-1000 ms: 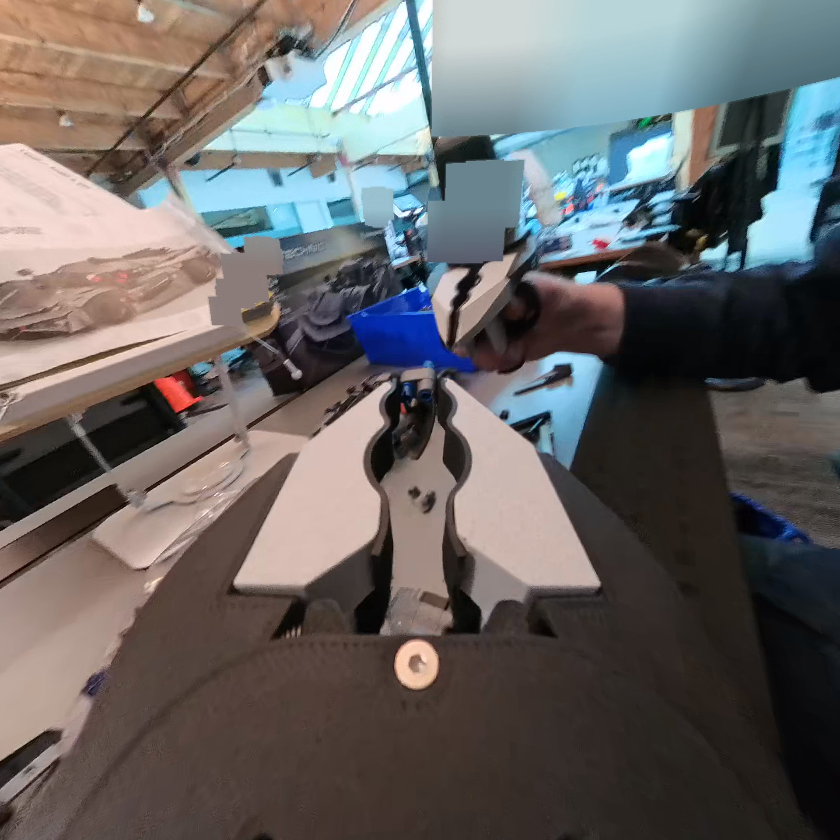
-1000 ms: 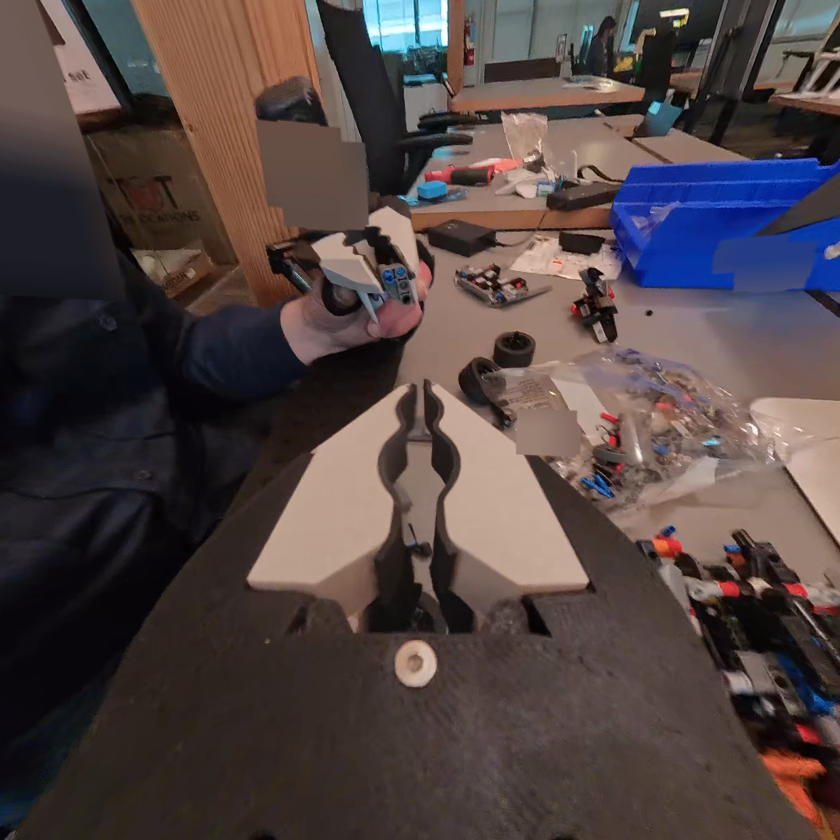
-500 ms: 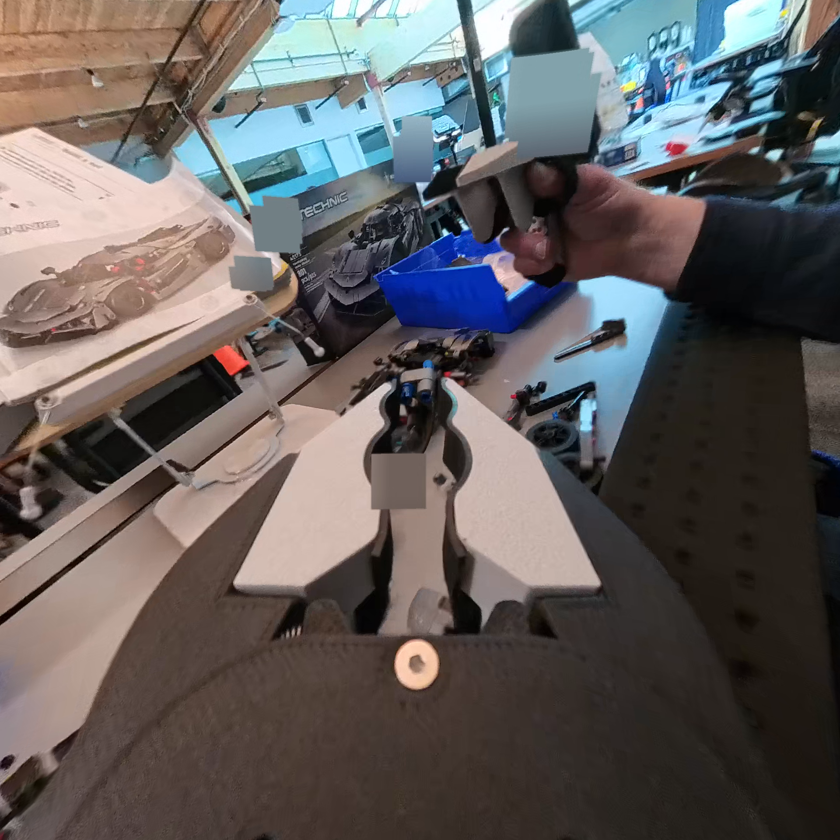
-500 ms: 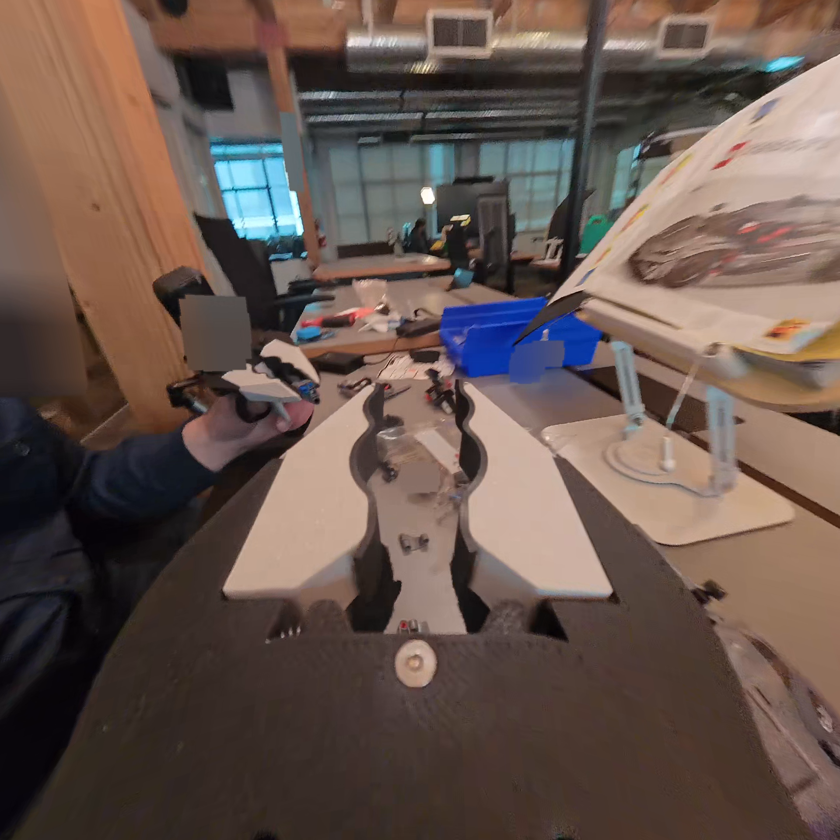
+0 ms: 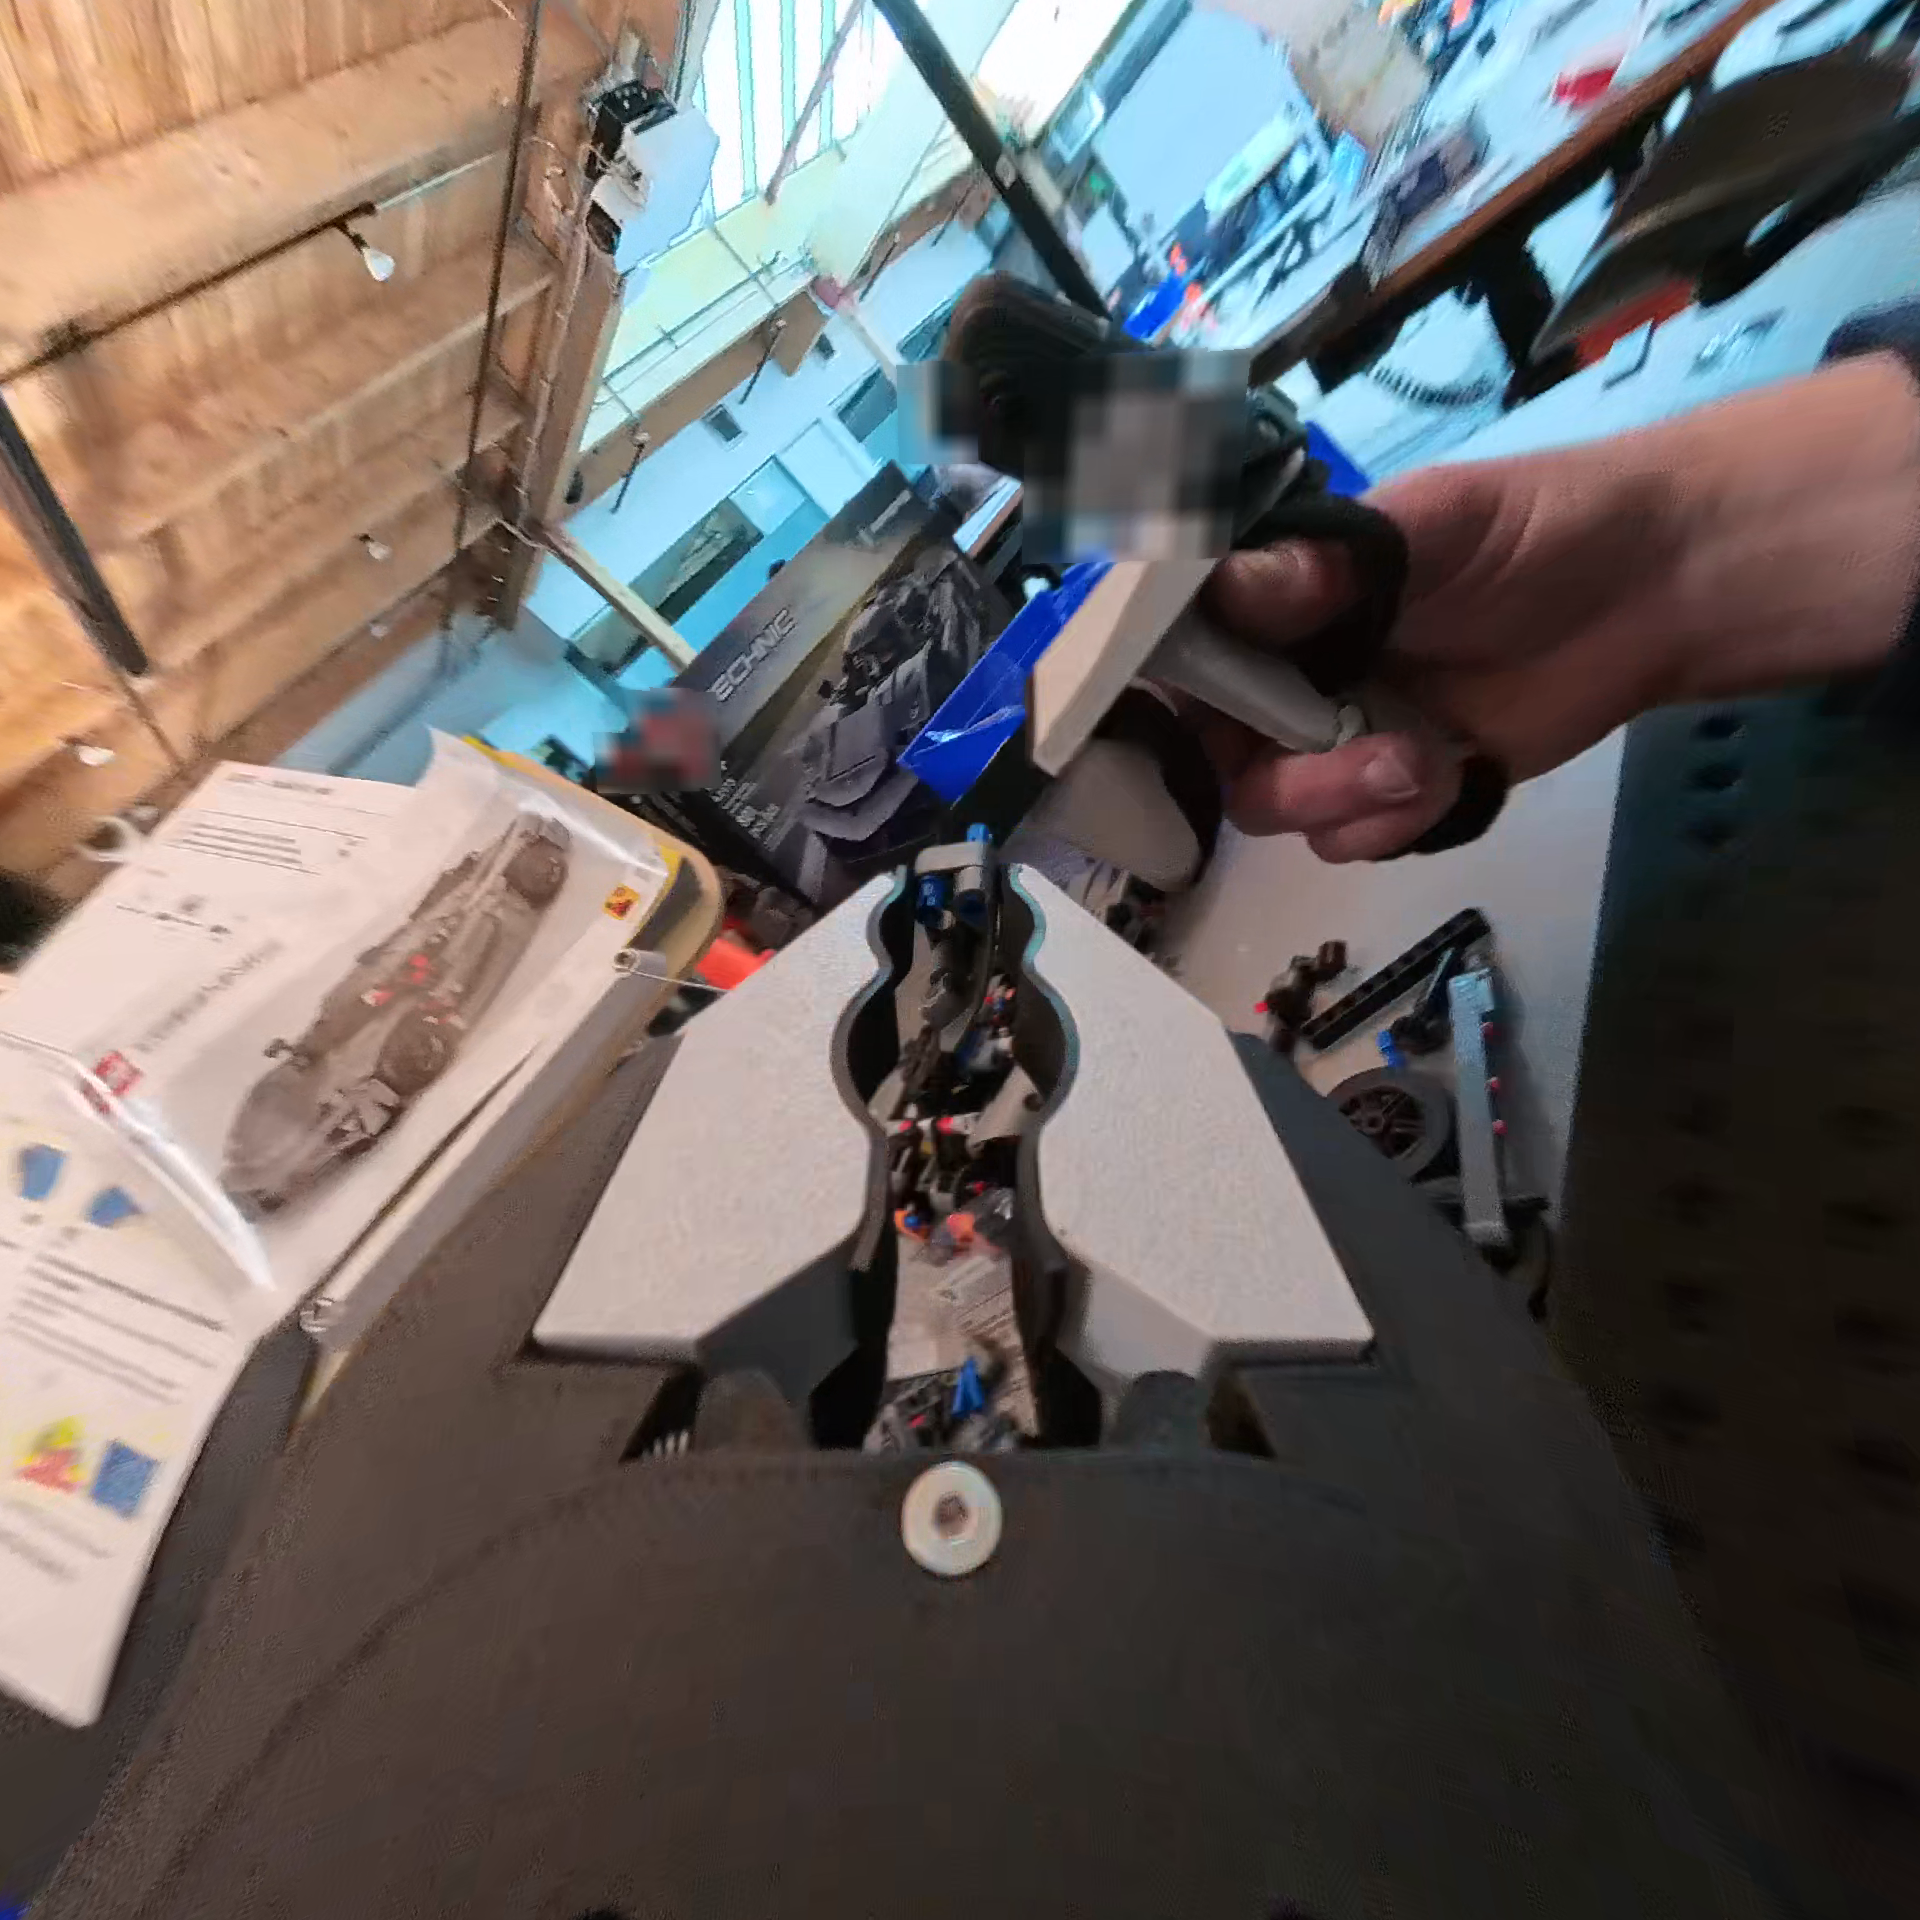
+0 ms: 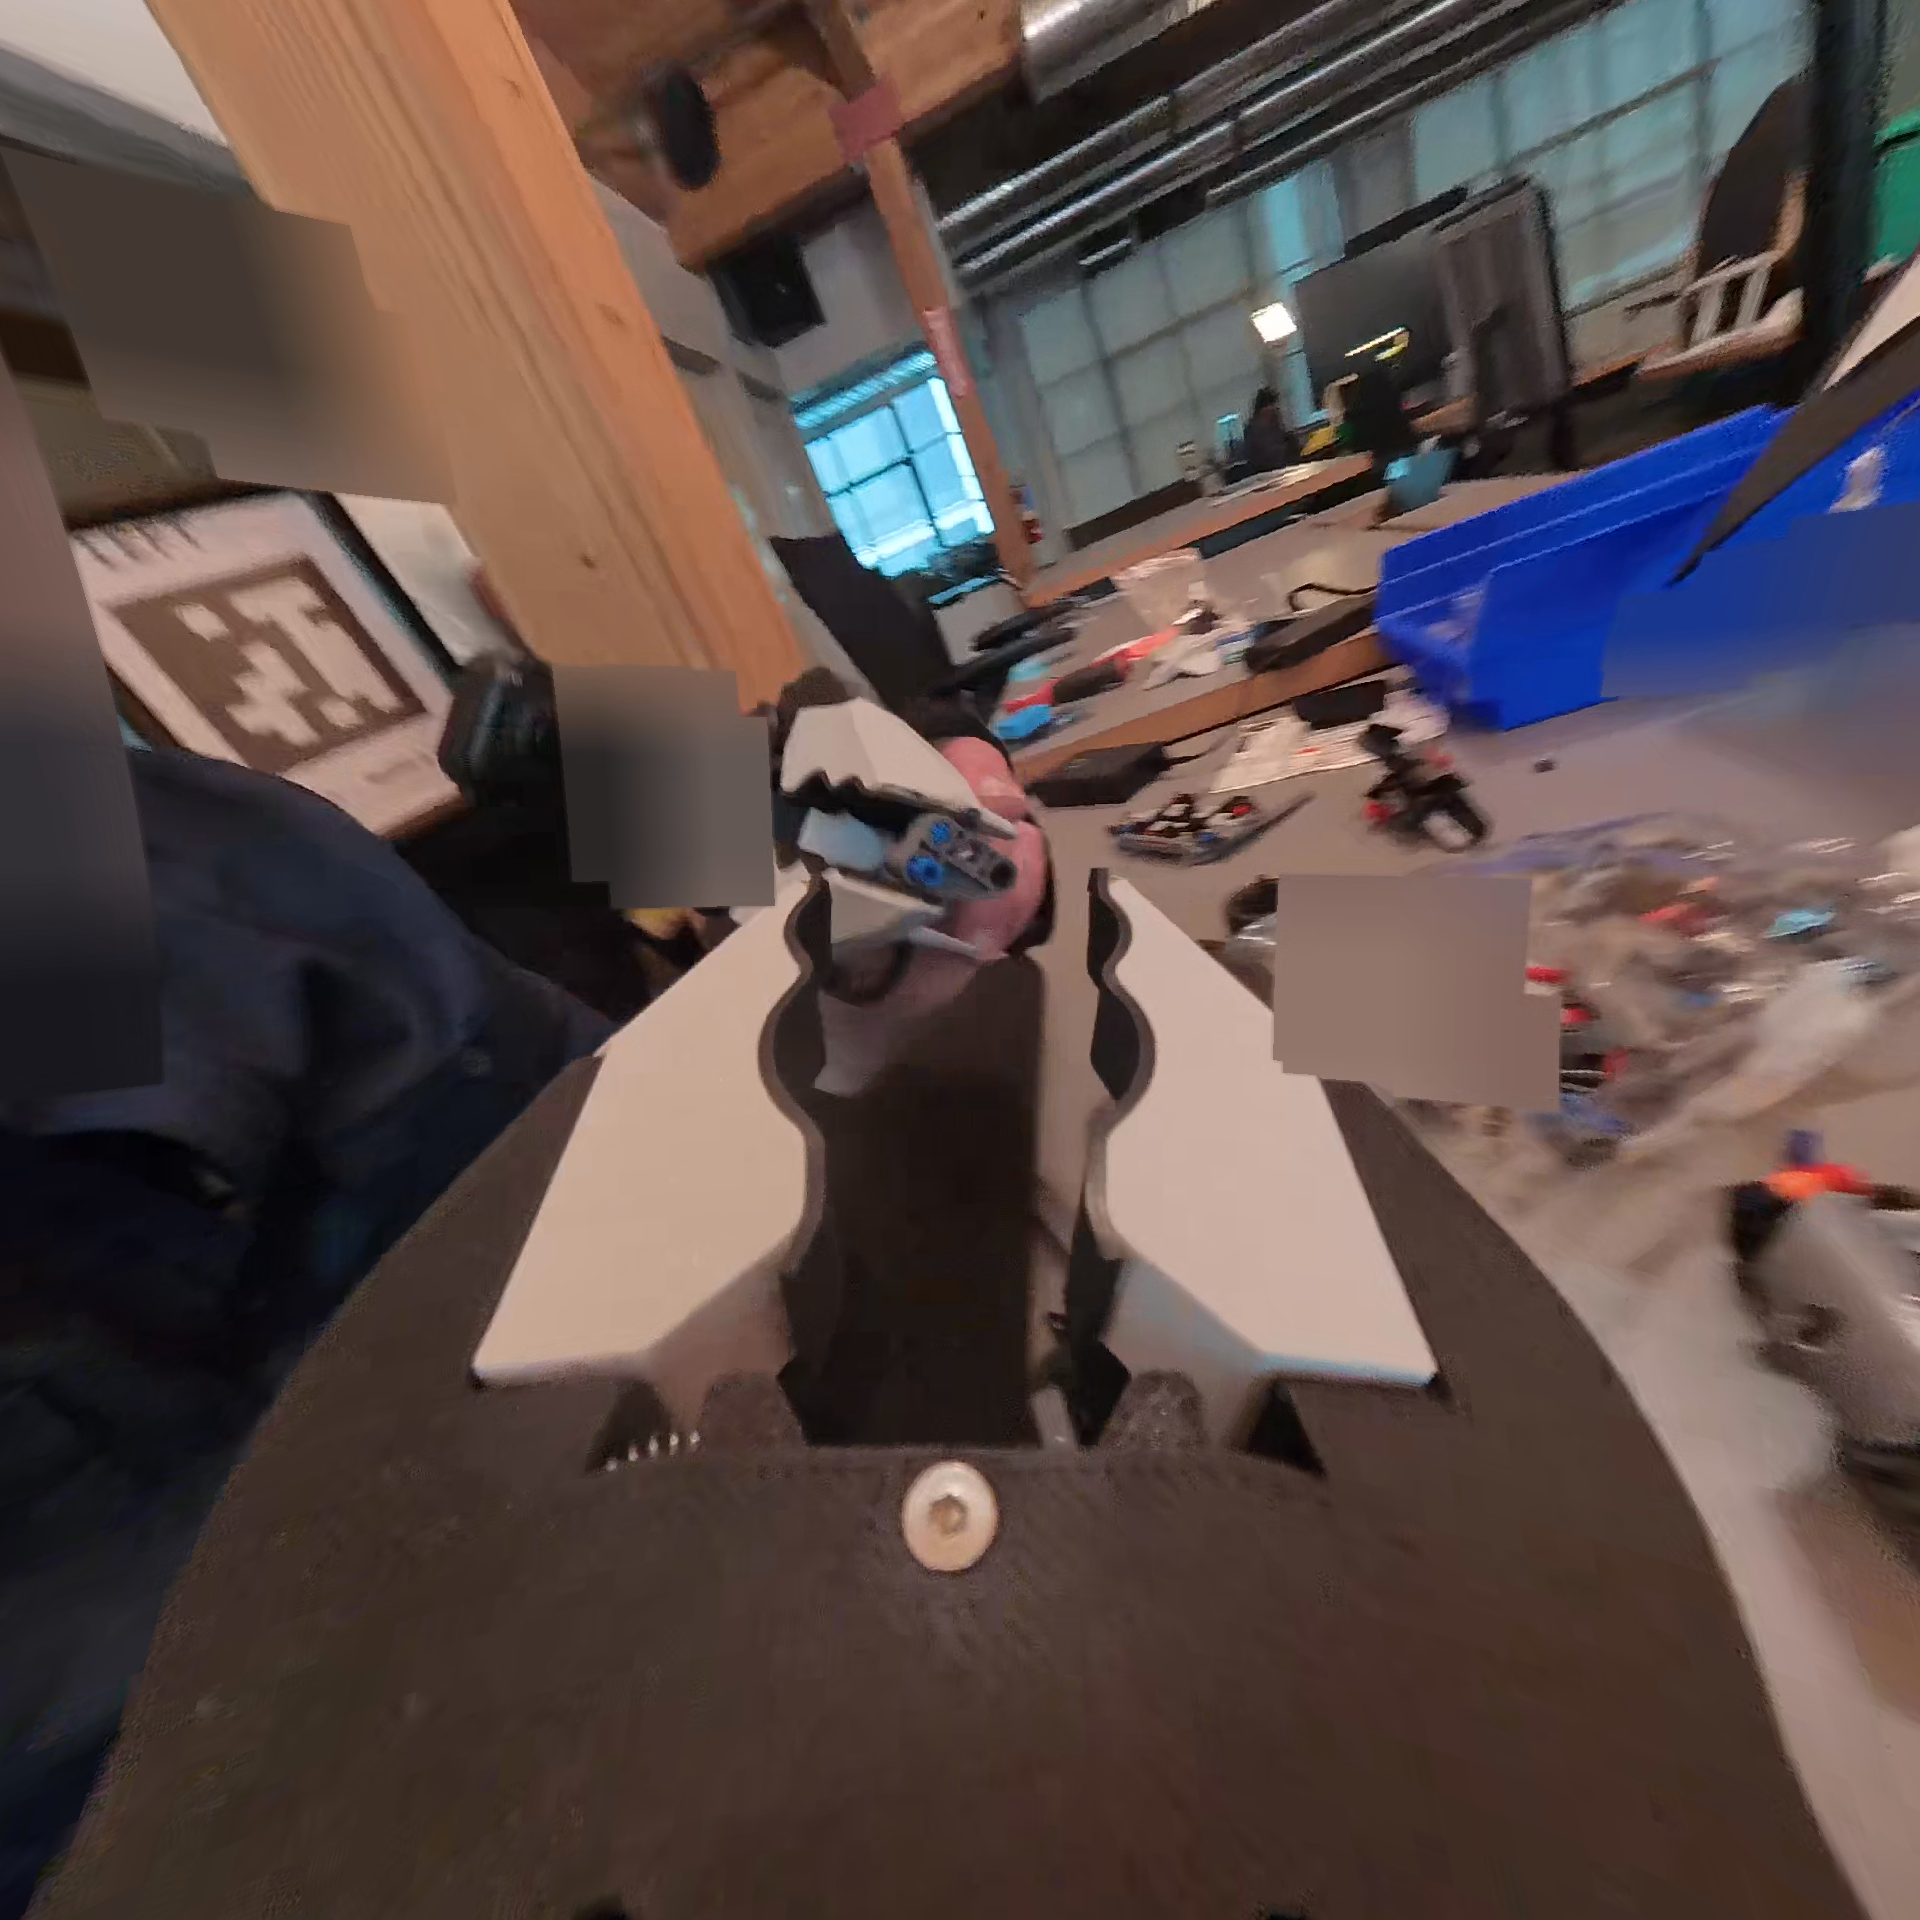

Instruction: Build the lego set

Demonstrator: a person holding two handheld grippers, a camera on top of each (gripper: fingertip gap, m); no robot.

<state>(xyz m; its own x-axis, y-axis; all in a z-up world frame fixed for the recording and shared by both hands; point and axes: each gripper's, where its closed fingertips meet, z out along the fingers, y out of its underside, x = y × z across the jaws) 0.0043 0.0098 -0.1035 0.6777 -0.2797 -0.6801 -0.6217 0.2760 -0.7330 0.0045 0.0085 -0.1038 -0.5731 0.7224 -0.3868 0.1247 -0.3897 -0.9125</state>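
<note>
Grey plastic is the main thing here: the left tongs (image 5: 954,883) are clamped on a small grey lego piece (image 5: 961,871) with blue pins, pinched right at the tips. Taking that piece as the anchor and going left to right in the left wrist view: off to its left sits the instruction booklet (image 5: 312,1039) on a stand, tilted, with a dark car pictured on it. Behind the piece is the set's dark box (image 5: 831,717), with a blue bin (image 5: 987,686) just right of that. Right above and beside the piece are the right tongs (image 5: 1070,727), held in a hand (image 5: 1558,603). Further right of the piece, loose lego parts (image 5: 1423,1060) lie on the grey table (image 5: 1351,894), a wheel among them.

From the right wrist view, the right tongs (image 6: 951,894) are spread apart with nothing between them, and the left tongs (image 6: 966,847) with the piece show just beyond their tips. A clear bag of parts (image 6: 1714,956) lies to the right of that, pretty blurry.
</note>
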